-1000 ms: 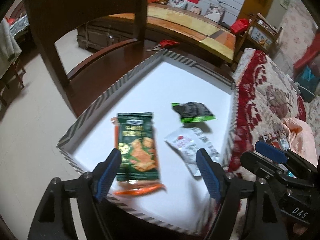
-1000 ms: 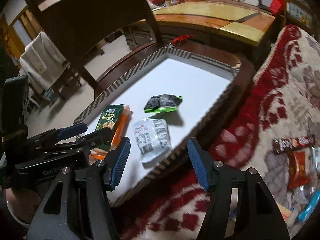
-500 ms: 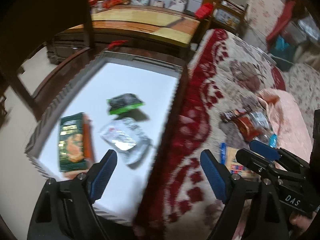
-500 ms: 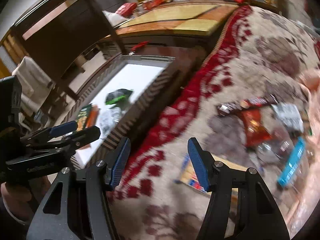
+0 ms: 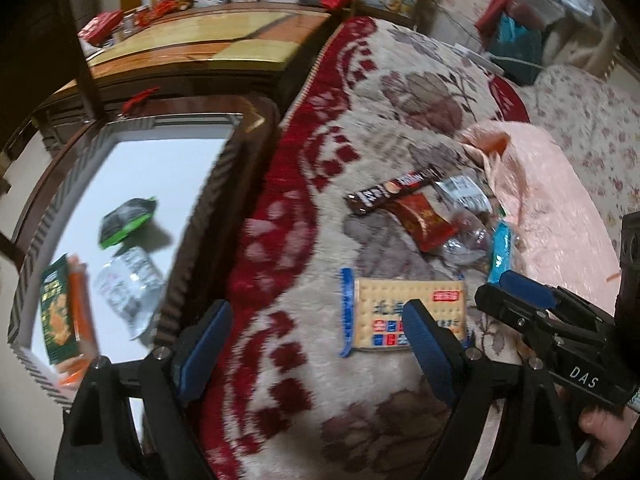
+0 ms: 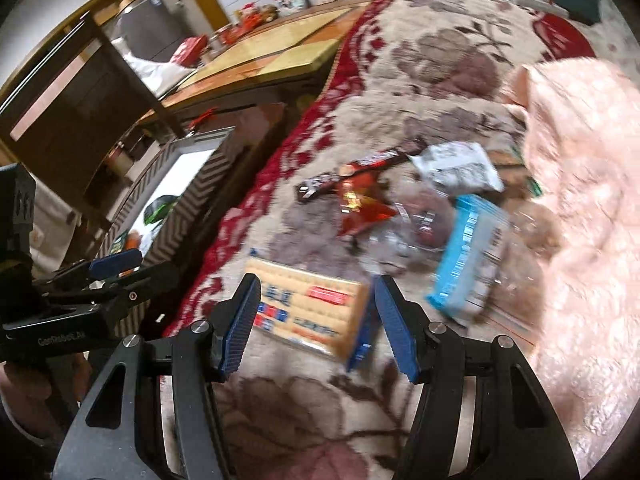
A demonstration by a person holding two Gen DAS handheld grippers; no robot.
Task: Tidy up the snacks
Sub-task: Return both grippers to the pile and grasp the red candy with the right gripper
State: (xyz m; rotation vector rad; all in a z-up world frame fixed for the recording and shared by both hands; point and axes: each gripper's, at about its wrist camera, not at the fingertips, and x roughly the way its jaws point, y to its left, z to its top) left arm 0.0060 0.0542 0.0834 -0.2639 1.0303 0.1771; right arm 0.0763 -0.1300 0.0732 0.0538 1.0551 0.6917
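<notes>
A yellow cracker packet (image 5: 384, 300) (image 6: 308, 308) lies on the red-and-cream blanket (image 5: 304, 160). My right gripper (image 6: 318, 320) hovers open just over it, a blue pad on either side, no contact visible. My left gripper (image 5: 316, 344) is wide open over the blanket, left of that packet, with nothing between its pads. Beyond lie a brown chocolate bar (image 5: 392, 192) (image 6: 348, 172), a red packet (image 5: 424, 220) (image 6: 360, 204), a white packet (image 6: 456, 168) and a blue packet (image 5: 500, 252) (image 6: 464, 256). The white tray (image 5: 192, 240) (image 6: 188, 216) holds several snacks, among them a green packet (image 5: 60, 312).
The tray rests on a dark wooden table (image 5: 256, 168) left of the blanket. A pink quilt (image 5: 560, 220) (image 6: 580, 160) is heaped on the right. Dark wooden chairs (image 6: 80, 92) and a low yellow-topped table (image 5: 208, 40) stand behind.
Both grippers swung right, from over the tray to above the blanket. The snack pile came into view, and the cracker packet now lies under the right gripper's fingers.
</notes>
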